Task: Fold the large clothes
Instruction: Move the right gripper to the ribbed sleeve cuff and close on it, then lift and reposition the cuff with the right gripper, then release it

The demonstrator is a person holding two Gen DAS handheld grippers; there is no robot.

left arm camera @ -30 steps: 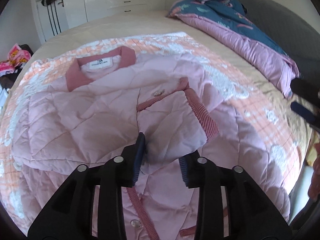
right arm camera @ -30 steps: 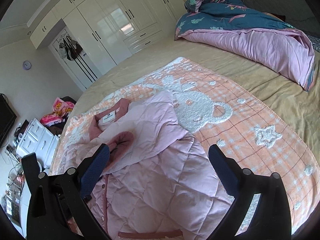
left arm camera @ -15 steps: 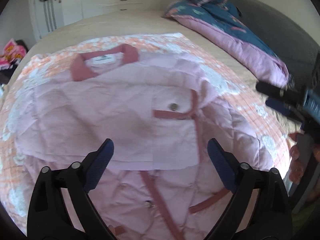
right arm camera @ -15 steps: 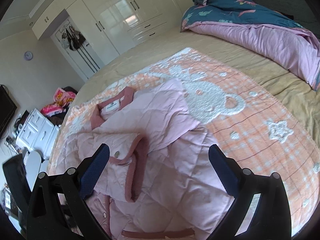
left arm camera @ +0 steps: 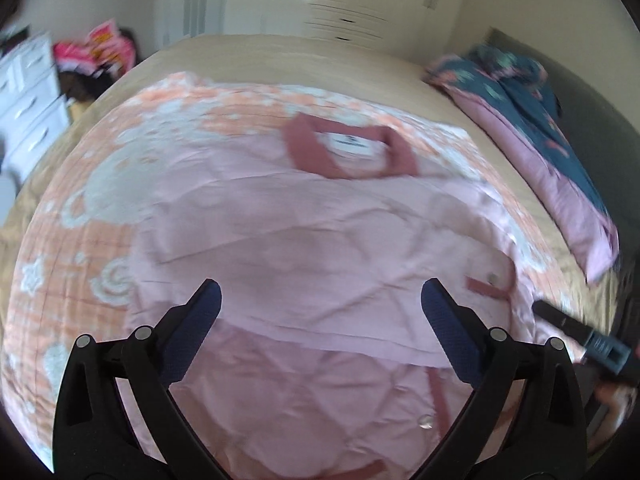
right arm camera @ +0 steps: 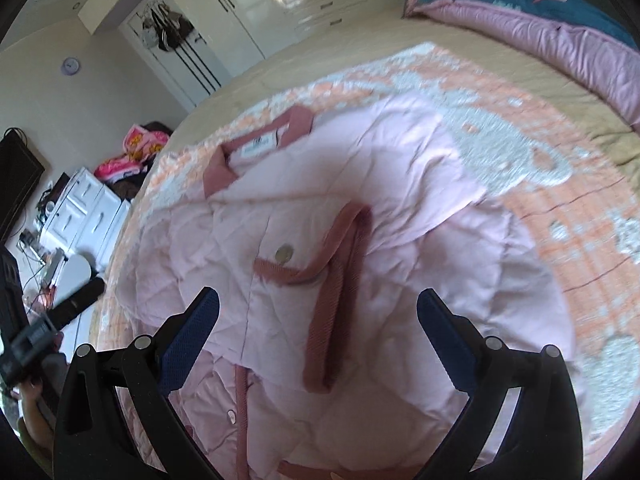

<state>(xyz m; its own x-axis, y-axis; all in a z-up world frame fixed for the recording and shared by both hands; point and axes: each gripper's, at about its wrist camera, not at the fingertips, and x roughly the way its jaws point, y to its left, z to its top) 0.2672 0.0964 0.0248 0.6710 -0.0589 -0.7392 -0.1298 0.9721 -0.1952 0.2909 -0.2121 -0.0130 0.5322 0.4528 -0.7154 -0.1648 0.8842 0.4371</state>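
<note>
A pale pink quilted jacket (left arm camera: 312, 248) lies spread on the bed, its dark pink collar (left arm camera: 348, 152) at the far end. One sleeve is folded across the chest; its ribbed cuff (right arm camera: 336, 280) and a snap button show in the right wrist view. My left gripper (left arm camera: 322, 300) hovers over the jacket's middle, jaws still opening wide, nothing between them. My right gripper (right arm camera: 318, 308) is open above the folded sleeve (right arm camera: 280, 292) and holds nothing. Each gripper shows at the edge of the other's view: the right gripper (left arm camera: 580, 336) and the left gripper (right arm camera: 60, 312).
An orange and white bear blanket (left arm camera: 100, 208) covers the tan bed (right arm camera: 580, 92) under the jacket. A blue and pink duvet (left arm camera: 552, 152) is heaped at the right. White drawers (left arm camera: 28, 108), a pink bundle (right arm camera: 132, 156) and wardrobes (right arm camera: 248, 8) stand beyond the bed.
The left gripper let go of the sleeve, opened wide and swung left. The sleeve now lies flat across the jacket. The right gripper came lower and closer over the cuff.
</note>
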